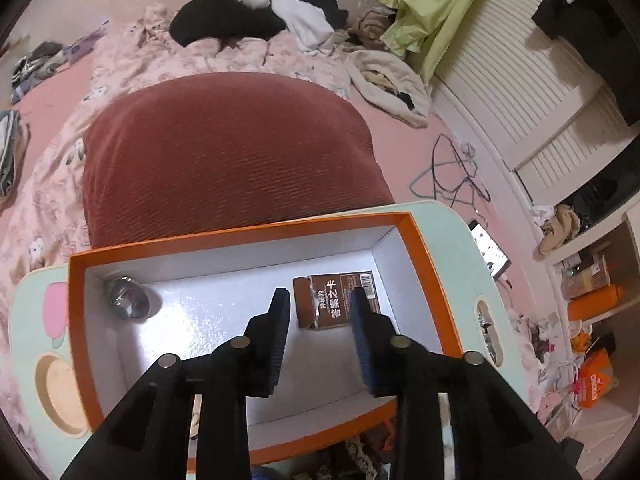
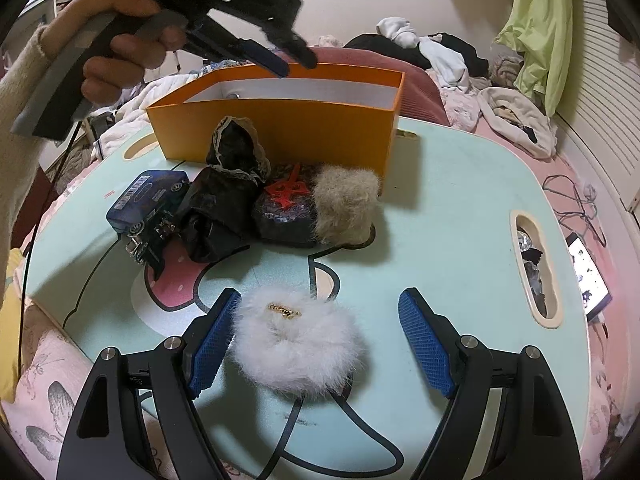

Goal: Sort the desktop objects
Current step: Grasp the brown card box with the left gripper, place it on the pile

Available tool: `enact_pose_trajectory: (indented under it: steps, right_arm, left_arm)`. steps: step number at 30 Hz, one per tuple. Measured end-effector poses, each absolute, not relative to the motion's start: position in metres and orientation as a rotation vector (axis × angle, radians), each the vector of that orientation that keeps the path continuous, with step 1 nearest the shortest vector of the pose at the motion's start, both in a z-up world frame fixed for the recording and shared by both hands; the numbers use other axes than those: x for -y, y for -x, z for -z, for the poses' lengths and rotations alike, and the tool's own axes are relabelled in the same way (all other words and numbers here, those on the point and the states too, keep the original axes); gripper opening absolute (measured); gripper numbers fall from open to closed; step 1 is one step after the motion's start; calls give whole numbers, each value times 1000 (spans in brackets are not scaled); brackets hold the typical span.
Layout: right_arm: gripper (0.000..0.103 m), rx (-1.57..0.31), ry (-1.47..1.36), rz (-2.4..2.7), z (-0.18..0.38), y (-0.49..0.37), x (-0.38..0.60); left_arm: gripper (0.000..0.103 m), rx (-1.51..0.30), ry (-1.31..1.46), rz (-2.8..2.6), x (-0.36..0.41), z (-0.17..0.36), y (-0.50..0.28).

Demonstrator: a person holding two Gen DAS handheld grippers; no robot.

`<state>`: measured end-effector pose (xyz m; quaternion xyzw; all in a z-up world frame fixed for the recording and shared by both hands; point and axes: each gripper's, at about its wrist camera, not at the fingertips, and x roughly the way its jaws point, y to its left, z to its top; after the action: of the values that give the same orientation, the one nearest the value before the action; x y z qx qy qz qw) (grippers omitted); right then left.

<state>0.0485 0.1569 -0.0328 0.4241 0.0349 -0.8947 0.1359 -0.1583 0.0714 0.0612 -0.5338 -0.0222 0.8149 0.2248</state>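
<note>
White fluffy fur scrunchie (image 2: 298, 346) with a gold charm lies near on the pale-green table (image 2: 448, 216), between the gaping, empty right tongs (image 2: 320, 344). Likely very light, soft, compressible: pinch across the ring. Left tongs (image 1: 320, 300) hang parted, empty, over the orange cardboard box (image 1: 240, 236).
</note>
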Motion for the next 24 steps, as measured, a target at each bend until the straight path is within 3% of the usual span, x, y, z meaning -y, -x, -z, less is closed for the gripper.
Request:
enact_pose_trajectory:
  steps: [2, 6, 10, 14, 18, 20, 24]
  right_arm:
    - [80, -99, -1227, 2591, 33, -50, -157]
    - [80, -93, -1226, 2591, 33, -48, -158]
    - [80, -91, -1227, 2591, 33, -48, -158]
    - [80, -93, -1227, 2591, 33, -48, -158]
    - [81, -87, -1227, 2590, 33, -48, -159]
    - [81, -82, -1223, 2587, 33, -49, -158]
    - [81, -77, -1222, 2586, 33, -49, -158]
  left_arm:
    - [64, 28, 1545, -2220, -82, -51, 166]
    - [66, -115, 1578, -2188, -103, -30, 167]
    - [66, -134, 1587, -2208, -118, -21, 172]
    - [74, -214, 1625, -2200, -138, -10, 177]
    - [73, -225, 1639, -2136, -141, -7, 178]
    - [50, -210, 1627, -2108, -136, -9, 176]
    - [50, -166, 1613, -2136, -118, -10, 171]
